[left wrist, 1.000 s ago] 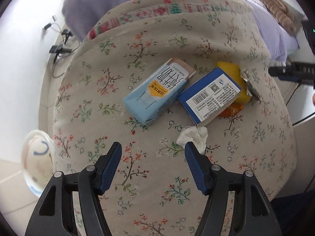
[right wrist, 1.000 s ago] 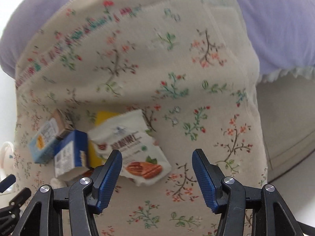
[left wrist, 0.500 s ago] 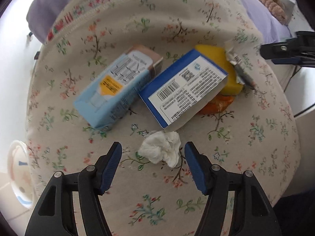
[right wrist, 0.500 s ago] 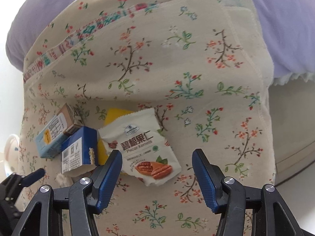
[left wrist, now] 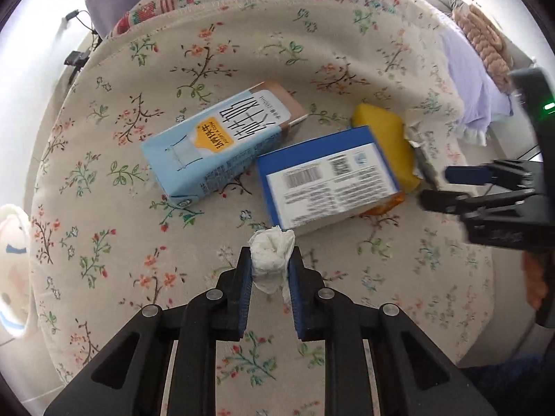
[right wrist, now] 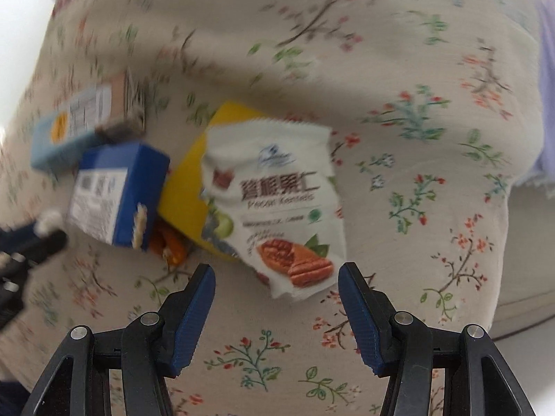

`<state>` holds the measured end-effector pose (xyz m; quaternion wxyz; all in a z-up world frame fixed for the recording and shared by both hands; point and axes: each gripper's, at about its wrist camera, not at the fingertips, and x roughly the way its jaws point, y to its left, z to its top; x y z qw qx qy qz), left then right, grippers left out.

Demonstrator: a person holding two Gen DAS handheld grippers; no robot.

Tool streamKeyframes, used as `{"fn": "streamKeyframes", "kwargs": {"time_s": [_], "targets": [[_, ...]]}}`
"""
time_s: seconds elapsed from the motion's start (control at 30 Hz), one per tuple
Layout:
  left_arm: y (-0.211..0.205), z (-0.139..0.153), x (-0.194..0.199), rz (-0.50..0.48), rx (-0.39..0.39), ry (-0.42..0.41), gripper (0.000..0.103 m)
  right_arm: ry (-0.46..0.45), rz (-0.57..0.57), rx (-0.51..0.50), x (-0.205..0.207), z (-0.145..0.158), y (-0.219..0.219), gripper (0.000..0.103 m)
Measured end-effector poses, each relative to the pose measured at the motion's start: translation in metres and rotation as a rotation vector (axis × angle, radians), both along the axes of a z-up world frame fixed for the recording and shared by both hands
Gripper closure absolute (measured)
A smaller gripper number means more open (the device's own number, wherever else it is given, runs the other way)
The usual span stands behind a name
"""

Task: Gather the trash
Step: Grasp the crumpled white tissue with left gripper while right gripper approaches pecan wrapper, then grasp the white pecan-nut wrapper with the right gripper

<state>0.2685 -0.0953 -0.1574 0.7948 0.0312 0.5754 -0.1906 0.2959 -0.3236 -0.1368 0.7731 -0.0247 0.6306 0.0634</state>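
Broadly, the floral cushion (left wrist: 104, 180) is curving away at its edges, leaving bare fabric near both tools. 4 pieces are crowding its middle: light-blue carton (left wrist: 215, 149), blue box (left wrist: 329, 183), yellow pack (left wrist: 388, 138), pecan packet (right wrist: 277, 208). The right gripper (right wrist: 275, 298) is gaping just before the packet. The left gripper (left wrist: 269, 270) is pinching the crumpled tissue (left wrist: 270, 256) beside the box.

Beige floral cover (left wrist: 208, 59), light-blue carton (left wrist: 222, 145), dark-blue box (left wrist: 329, 180), yellow packet (left wrist: 388, 138), white tissue (left wrist: 272, 260).
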Motion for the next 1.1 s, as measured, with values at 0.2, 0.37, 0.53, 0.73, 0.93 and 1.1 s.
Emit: {"fn": "streamKeyframes", "kwargs": {"time_s": [0.2,0.37,0.53,0.73,0.93,1.1], "targets": [[0.015,0.03,-0.008,0.006,-0.065,-0.009,0.082,0.025,0.023,-0.064,0.002,-0.009,0.009,0.091],[0.029,0.056,-0.008,0.033,-0.093,-0.035,0.082,-0.017,-0.013,-0.009,0.002,0.015,-0.003,0.1],[0.057,0.071,-0.004,0.091,-0.12,-0.043,0.082,-0.072,-0.06,0.065,0.001,0.041,-0.018,0.1],[0.067,0.065,-0.004,0.129,-0.131,-0.015,0.082,-0.056,-0.036,-0.024,0.004,0.013,-0.011,0.078],[0.076,0.063,-0.003,0.156,-0.134,0.003,0.082,-0.054,0.07,-0.264,0.005,-0.019,0.022,0.029],[0.084,0.066,-0.003,0.165,-0.143,-0.003,0.082,-0.053,0.139,-0.358,-0.001,-0.034,0.041,0.078]]}}
